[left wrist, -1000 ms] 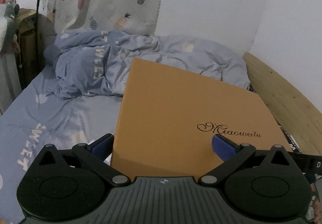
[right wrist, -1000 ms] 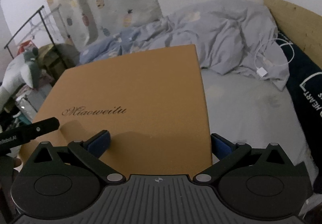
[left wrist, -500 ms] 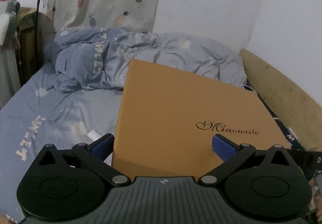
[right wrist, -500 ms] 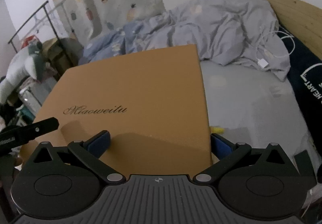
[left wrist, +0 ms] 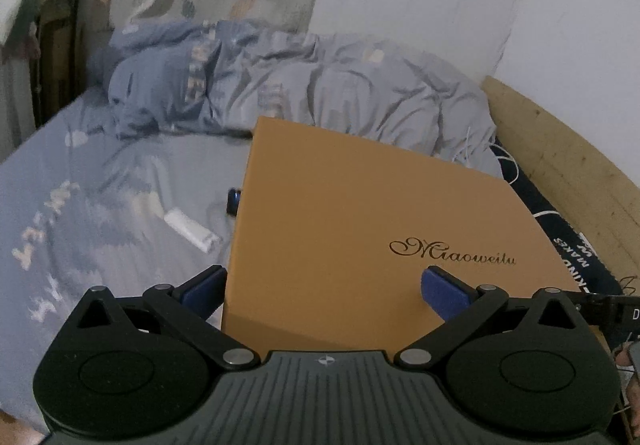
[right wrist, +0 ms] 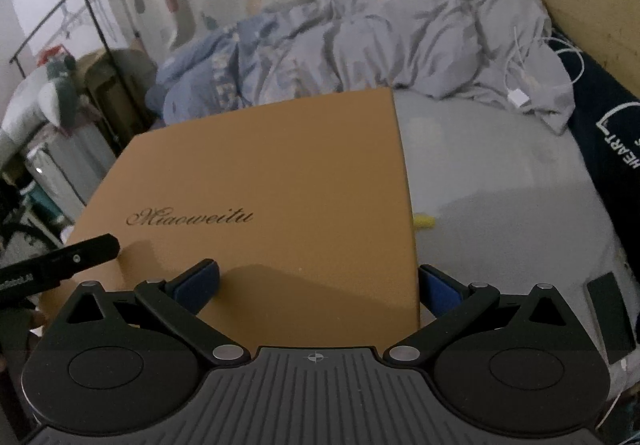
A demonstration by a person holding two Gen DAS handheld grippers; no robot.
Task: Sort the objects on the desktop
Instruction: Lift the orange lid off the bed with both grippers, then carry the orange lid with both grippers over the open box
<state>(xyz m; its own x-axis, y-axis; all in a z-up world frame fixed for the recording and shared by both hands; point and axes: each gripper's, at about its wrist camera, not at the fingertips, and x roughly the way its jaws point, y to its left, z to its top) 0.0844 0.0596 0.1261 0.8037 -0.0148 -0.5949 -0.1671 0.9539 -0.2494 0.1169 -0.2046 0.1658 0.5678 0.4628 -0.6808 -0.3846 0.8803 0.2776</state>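
Two grippers, one box. The left gripper (left wrist: 322, 283) and the right gripper (right wrist: 318, 281) each straddle a near corner of a flat orange-brown box (left wrist: 372, 229) with the script "Miaoweitu" printed on top; both sets of fingers stand spread wide, one blue pad over the lid and the other off its side edge, so whether either truly clamps the box cannot be told. Box location: held up over the bed (left wrist: 120, 185), near its foot edge, tilted slightly, with a rumpled grey-blue duvet (right wrist: 400, 37) bunched toward the far wall. Loose items on the sheet: a white tube-like object (left wrist: 191, 229) and a small dark object (left wrist: 234, 201) by the box's left edge, a yellow item (right wrist: 424, 221) by its right edge, and a white charger cable (right wrist: 520, 93) near the headboard corner. Orientation: the lid faces up, lettering reads from the holder's side, and the long axis appears to run left to right between the two grippers. Handling advice, as judgement: keep both corners level and move together, lowering the box clear of the small items so nothing gets trapped beneath.
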